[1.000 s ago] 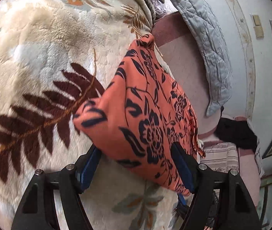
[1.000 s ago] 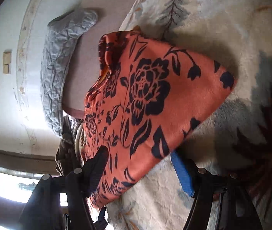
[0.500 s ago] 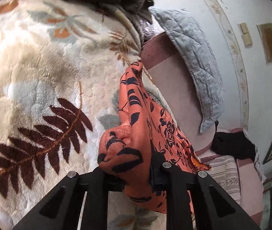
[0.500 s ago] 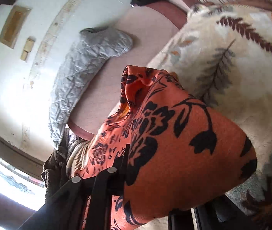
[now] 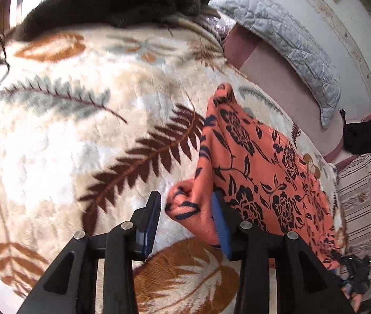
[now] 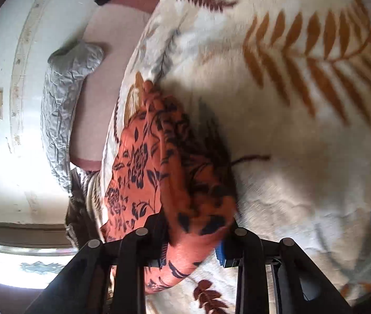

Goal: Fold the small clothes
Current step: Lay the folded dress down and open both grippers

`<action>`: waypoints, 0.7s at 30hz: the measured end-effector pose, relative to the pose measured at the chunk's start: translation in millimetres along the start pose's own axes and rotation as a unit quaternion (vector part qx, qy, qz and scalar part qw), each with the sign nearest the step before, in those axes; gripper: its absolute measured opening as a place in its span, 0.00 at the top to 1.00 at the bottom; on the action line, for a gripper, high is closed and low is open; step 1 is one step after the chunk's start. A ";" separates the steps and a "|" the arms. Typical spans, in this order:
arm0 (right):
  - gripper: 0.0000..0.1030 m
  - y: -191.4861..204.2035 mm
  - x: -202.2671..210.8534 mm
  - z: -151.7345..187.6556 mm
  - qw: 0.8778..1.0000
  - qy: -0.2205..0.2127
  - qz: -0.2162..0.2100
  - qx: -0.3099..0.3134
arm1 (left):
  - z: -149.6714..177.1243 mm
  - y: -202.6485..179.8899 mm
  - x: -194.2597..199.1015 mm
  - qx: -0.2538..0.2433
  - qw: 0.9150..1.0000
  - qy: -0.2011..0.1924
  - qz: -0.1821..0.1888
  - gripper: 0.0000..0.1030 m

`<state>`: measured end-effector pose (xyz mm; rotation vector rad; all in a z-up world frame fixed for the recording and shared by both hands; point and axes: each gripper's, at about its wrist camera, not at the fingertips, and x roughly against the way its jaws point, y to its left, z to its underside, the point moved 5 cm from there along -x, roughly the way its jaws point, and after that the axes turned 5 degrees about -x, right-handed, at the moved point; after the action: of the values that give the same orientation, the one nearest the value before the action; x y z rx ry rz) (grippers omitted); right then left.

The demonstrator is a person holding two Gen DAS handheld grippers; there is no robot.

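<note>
An orange garment with black flowers (image 5: 258, 162) lies folded over on a cream leaf-print blanket (image 5: 80, 130). My left gripper (image 5: 185, 222) is at its near corner. Its jaws are opening: the bunched corner rests against the right pad, and a gap shows before the left pad (image 5: 151, 222). In the right wrist view the same garment (image 6: 143, 162) runs away to the upper left. My right gripper (image 6: 192, 238) has a thick fold filling the space between its fingers and touching both; its jaws are opening too. This view is blurred.
A grey quilted pillow (image 5: 290, 39) leans on the pink headboard by the wall. A dark furry throw (image 5: 112, 0) lies at the blanket's far end. A black garment (image 5: 363, 138) and a striped cloth (image 5: 360, 196) sit at the right.
Both grippers went from open around the garment's edge to shut on it. They then carried it up and over onto the blanket. The left jaws have since parted.
</note>
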<state>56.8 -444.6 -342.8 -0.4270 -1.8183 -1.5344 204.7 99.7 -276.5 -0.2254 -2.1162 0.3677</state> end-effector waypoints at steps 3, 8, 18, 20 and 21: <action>0.70 19.6 37.9 -2.8 0.990 -0.120 0.043 0.067 | -12.9 -17.6 21.2 -0.051 0.995 -0.069 -0.045 0.42; 0.70 85.9 67.9 25.0 0.932 -0.265 0.068 0.239 | -13.1 -62.7 11.8 -0.136 0.985 -0.095 -0.052 0.28; 0.70 107.7 -39.7 88.0 0.927 -0.086 0.080 0.355 | 0.3 -88.8 -50.5 -0.181 0.978 -0.040 -0.095 0.28; 0.70 85.8 -63.4 81.3 0.938 -0.037 0.120 0.322 | 0.5 -88.5 -55.9 -0.184 0.976 -0.039 -0.106 0.28; 0.71 71.4 -75.7 77.0 0.942 -0.009 0.146 0.302 | 0.9 -88.1 -58.0 -0.186 0.976 -0.038 -0.110 0.28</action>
<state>132.7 -339.9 -347.5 -0.3839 -2.0170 -0.7207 233.6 -0.6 -292.1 -0.1912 -2.2470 -0.1574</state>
